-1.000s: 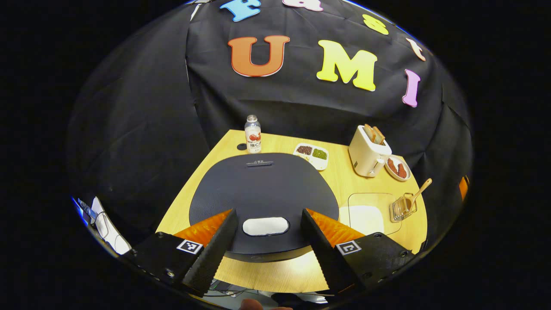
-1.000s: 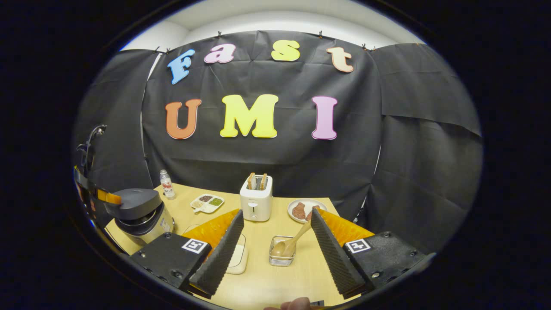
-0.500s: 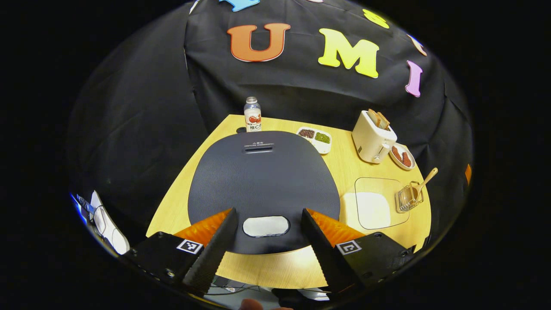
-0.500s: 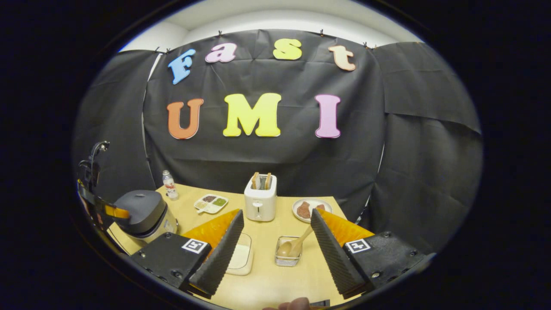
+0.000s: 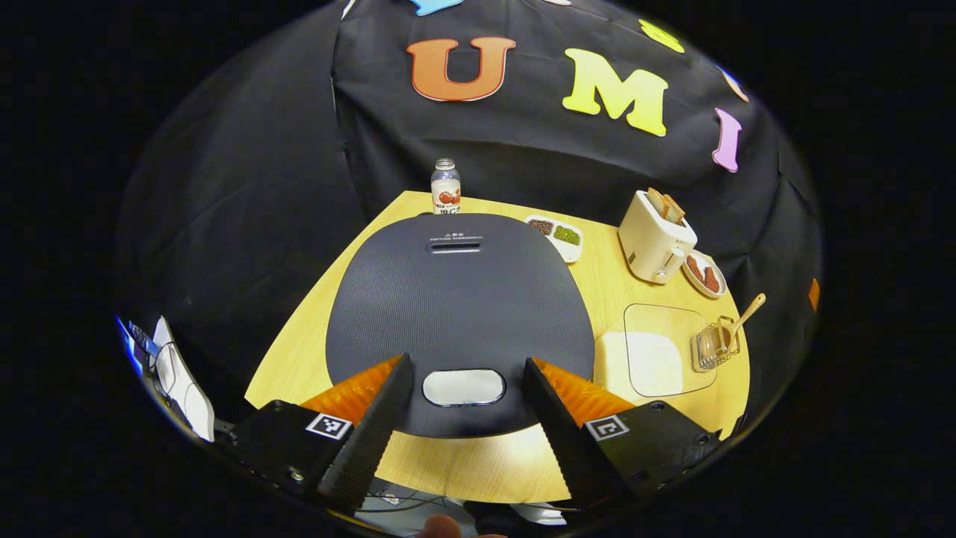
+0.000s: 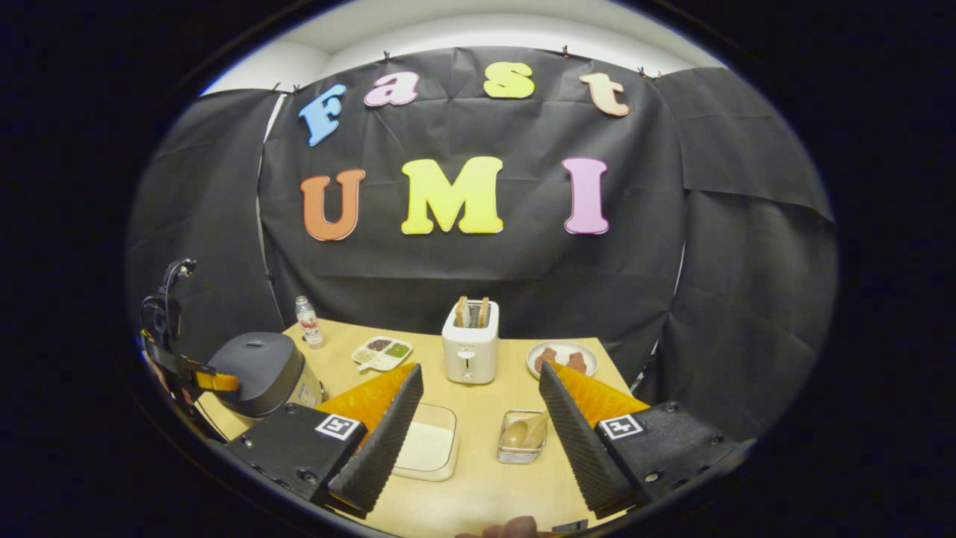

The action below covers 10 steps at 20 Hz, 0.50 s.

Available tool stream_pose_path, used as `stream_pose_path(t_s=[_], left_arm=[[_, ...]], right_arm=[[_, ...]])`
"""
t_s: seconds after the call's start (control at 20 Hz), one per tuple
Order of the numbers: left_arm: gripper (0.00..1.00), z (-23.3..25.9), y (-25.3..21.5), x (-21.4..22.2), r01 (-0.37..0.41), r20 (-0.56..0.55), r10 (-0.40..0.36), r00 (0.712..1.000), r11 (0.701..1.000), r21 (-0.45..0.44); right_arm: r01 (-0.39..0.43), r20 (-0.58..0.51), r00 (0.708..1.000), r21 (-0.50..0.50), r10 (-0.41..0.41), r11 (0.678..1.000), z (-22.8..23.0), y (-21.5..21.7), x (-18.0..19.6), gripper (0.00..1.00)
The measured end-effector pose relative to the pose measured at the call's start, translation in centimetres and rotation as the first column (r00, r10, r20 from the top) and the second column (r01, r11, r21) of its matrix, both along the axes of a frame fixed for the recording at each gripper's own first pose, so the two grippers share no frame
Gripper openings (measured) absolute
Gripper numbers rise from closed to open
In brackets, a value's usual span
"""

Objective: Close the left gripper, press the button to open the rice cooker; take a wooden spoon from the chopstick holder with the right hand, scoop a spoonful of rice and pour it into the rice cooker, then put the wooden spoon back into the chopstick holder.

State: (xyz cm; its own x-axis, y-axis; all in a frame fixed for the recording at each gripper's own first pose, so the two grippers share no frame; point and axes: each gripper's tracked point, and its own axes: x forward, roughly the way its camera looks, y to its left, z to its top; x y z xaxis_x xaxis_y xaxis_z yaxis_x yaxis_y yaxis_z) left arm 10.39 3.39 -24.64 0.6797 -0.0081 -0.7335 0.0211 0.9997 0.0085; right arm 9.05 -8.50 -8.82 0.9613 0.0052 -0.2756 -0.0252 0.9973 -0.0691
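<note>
The rice cooker's dark grey lid (image 5: 455, 299) is down, right under my left gripper (image 5: 467, 366). This gripper is open, its two black fingers standing either side of the white oval button (image 5: 463, 387) without touching it. In the right gripper view the cooker (image 6: 258, 370) sits at the table's left end, with the left gripper's orange finger (image 6: 216, 382) beside it. The wooden spoon (image 6: 523, 432) leans in the clear chopstick holder (image 6: 521, 447); from the left gripper view it is the spoon (image 5: 736, 317) at the far right. A clear dish of white rice (image 6: 426, 448) lies left of the holder. My right gripper (image 6: 479, 370) is open and empty, above the near table edge.
On the wooden table (image 6: 485, 486), a white toaster (image 6: 470, 347) with bread stands at the back. A plate of meat (image 6: 562, 359) lies to its right, a divided dish of beans (image 6: 381, 351) and a small bottle (image 6: 308, 321) to its left.
My left gripper has come closer over the cooker lid, which looks larger now. In the right gripper view the toaster, holder and rice dish have slid to the right. Both grippers stay open.
</note>
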Motion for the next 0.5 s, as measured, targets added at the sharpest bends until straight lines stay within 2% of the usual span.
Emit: stream_pose_path(t_s=[0.2,0.35,0.5], left_arm=[[0.98,0.3,0.1,0.6,-0.027,0.015,0.027,1.0,0.999,0.024],[0.96,0.8,0.3,1.0,-0.083,0.052,0.081,0.995,0.996,0.038],[0.95,3.6,0.1,1.7,-0.113,0.145,0.107,0.984,0.993,0.037]], right_arm=[[-0.02,-0.007,1.0,0.016,0.02,1.0,-0.3,-0.3,1.6,1.0],[-0.039,-0.016,0.999,0.04,0.039,0.998,-0.6,-0.8,3.4,1.0],[-0.055,0.003,0.998,0.051,0.055,0.997,0.3,-1.6,4.8,1.0]])
